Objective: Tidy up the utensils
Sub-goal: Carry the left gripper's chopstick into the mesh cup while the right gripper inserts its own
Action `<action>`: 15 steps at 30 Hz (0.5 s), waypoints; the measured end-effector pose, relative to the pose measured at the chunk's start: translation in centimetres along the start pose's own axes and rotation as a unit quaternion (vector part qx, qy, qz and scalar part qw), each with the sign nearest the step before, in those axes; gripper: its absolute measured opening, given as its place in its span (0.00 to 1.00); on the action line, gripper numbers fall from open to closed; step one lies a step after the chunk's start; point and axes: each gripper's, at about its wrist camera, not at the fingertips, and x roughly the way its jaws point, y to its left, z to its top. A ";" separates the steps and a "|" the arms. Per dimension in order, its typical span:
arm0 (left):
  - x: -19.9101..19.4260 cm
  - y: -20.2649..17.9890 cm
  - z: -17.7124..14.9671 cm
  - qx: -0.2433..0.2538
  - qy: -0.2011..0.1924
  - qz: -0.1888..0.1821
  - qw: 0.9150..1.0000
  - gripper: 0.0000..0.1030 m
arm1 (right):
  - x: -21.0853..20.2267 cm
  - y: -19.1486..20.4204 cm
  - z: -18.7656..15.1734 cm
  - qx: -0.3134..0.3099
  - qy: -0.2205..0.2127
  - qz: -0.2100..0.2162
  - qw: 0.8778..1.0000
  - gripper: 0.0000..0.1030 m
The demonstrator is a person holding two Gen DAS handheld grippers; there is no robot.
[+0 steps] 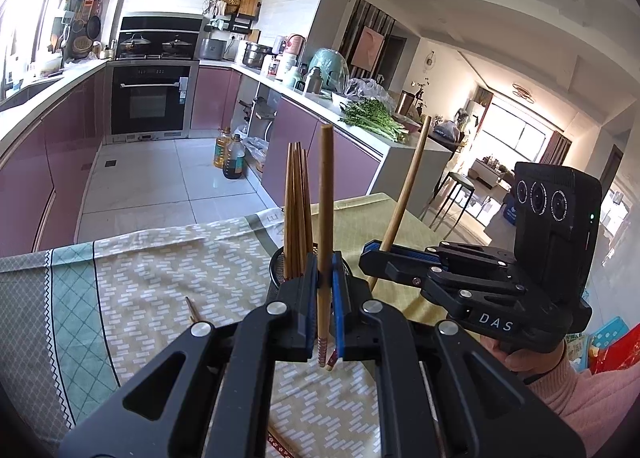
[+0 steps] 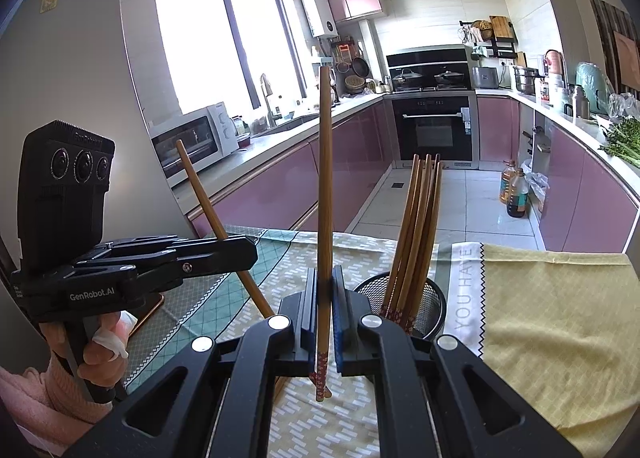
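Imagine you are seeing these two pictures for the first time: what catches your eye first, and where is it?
Each claw is shut on one upright wooden chopstick: the left claw grips a chopstick in the middle foreground of its view, and the right claw grips another chopstick likewise. Just beyond them, a black mesh holder on the patterned tablecloth holds a bundle of chopsticks standing up.

The holder (image 1: 280,258) is mostly hidden behind the left gripper (image 1: 325,290); only a sliver of mesh rim shows. In the right wrist view the holder's near rim and base sit behind the right gripper (image 2: 325,298). A loose chopstick (image 1: 193,310) beside the holder is cut short by the gripper's frame. Whether each gripper clamps one chopstick or two cannot be told.
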 end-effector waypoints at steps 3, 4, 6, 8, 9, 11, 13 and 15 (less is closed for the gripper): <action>0.1 -0.1 0.4 0.002 -0.002 0.000 1.000 0.07 | -0.1 0.0 0.2 -0.001 -0.002 -0.001 1.000 0.06; 0.1 -0.2 0.5 0.003 -0.003 0.000 1.000 0.07 | -0.1 0.0 0.3 -0.002 -0.003 -0.002 1.000 0.06; 0.2 -0.2 0.8 0.005 -0.004 0.000 1.000 0.07 | -0.2 -0.1 0.5 -0.003 -0.004 -0.003 1.000 0.06; 0.2 -0.4 1.1 0.008 -0.005 0.001 1.000 0.07 | -0.2 -0.2 0.6 -0.004 -0.006 -0.005 1.000 0.06; 0.2 -0.4 1.2 0.009 -0.006 0.002 1.000 0.07 | -0.2 -0.2 0.7 -0.004 -0.006 -0.006 1.000 0.06; 0.2 -0.6 1.6 0.012 -0.008 0.002 1.000 0.07 | -0.3 -0.2 0.9 -0.005 -0.008 -0.006 1.000 0.06; 0.2 -0.8 1.9 0.015 -0.009 0.002 1.000 0.07 | -0.4 -0.2 1.0 -0.006 -0.010 -0.007 1.000 0.06; 0.2 -1.0 2.2 0.018 -0.012 0.003 1.000 0.07 | -0.4 -0.1 1.2 -0.008 -0.012 -0.008 1.000 0.06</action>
